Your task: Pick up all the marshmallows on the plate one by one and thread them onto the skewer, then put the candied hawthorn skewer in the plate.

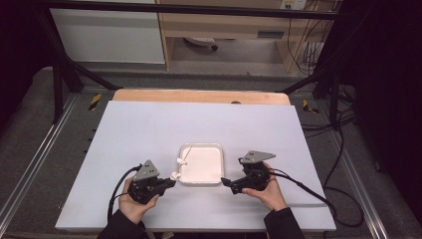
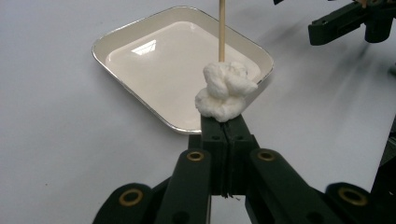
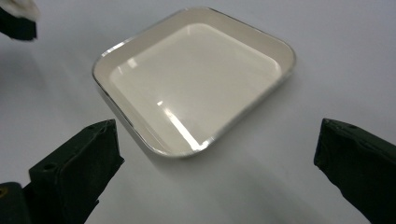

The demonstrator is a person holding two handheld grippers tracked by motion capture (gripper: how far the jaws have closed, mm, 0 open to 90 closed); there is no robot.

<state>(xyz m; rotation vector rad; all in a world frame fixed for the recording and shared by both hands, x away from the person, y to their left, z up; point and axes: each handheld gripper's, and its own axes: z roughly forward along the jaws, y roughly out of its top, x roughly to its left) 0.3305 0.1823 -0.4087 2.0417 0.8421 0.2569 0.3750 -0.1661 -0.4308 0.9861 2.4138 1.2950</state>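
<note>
A shallow cream tray with a silver rim [image 1: 185, 147] [image 2: 99, 50] [image 3: 100, 69] lies on the white table top, between the two grippers, and has nothing lying in it. My left gripper [image 1: 172, 181] [image 2: 223, 125] is at the tray's near left corner. Its jaws are shut on a wad of white cotton [image 1: 174, 175] [image 2: 225, 91] at the end of a thin wooden stick [image 2: 222, 29], which rises above the tray. My right gripper [image 1: 226, 182] [image 3: 218, 125] sits just right of the tray, open wide with nothing between its jaws. It also appears far off in the left gripper view [image 2: 345, 18].
The white sheet [image 1: 149, 127] covers a wooden table, with bare space all around the tray. Metal frame rails and black cables [image 1: 343, 164] run along the table's sides. A cable trails from each gripper toward the near edge.
</note>
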